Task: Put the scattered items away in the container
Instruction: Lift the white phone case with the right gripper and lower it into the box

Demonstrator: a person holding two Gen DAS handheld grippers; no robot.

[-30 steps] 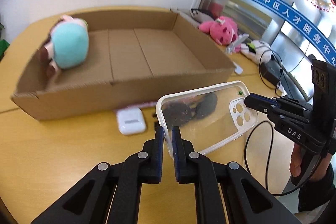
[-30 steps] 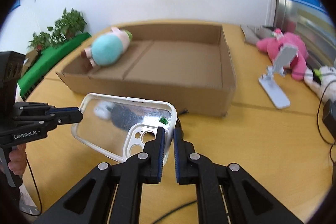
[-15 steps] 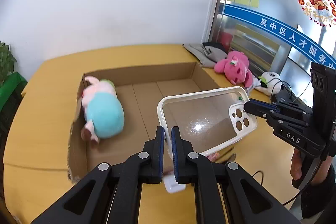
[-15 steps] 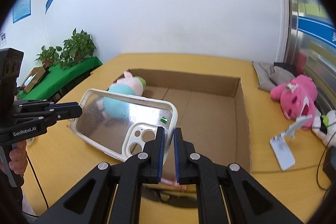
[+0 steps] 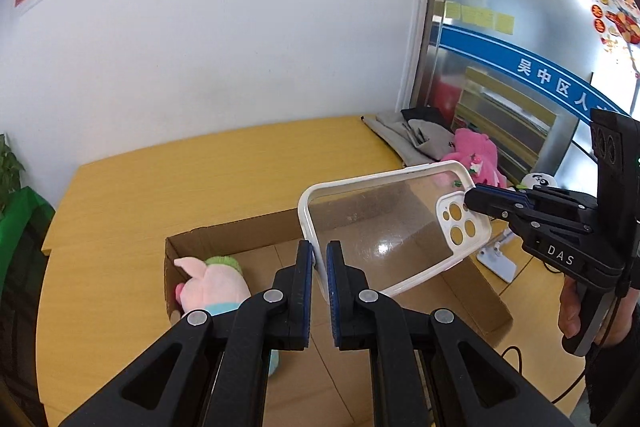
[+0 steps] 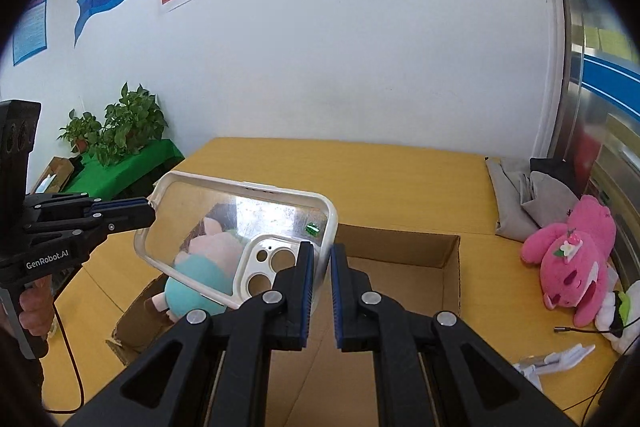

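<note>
Left wrist view: the left gripper [image 5: 319, 269] is pinched nearly together on the plain short edge of a clear phone case [image 5: 384, 227] with a white rim, while the right gripper [image 5: 474, 202] clamps the opposite end beside the camera cut-outs, so the case hangs flat between the two, tilted slightly, in the air above the cardboard box [image 5: 472, 279]. From the right wrist view the right gripper [image 6: 321, 273] shows the same grip: its pads are closed on the thin rim at the camera corner of the phone case [image 6: 240, 231], and the left gripper [image 6: 150, 213] bites the far edge. The step in hand looks like carrying the case over the box and setting it inside; doing it well likely means keeping both hands level and moving together so the thin rim does not twist or slip, lowering over the bare floor of the cardboard box [image 6: 404, 247] rather than onto the plush pig [image 5: 214, 287] lying at its left end, and letting go only once the case is low. Farther out, a pink plush bear [image 6: 572, 259] and grey cloth [image 6: 520, 203] lie along the right edge of the desk [image 5: 200, 179], not yet tidied.
</note>
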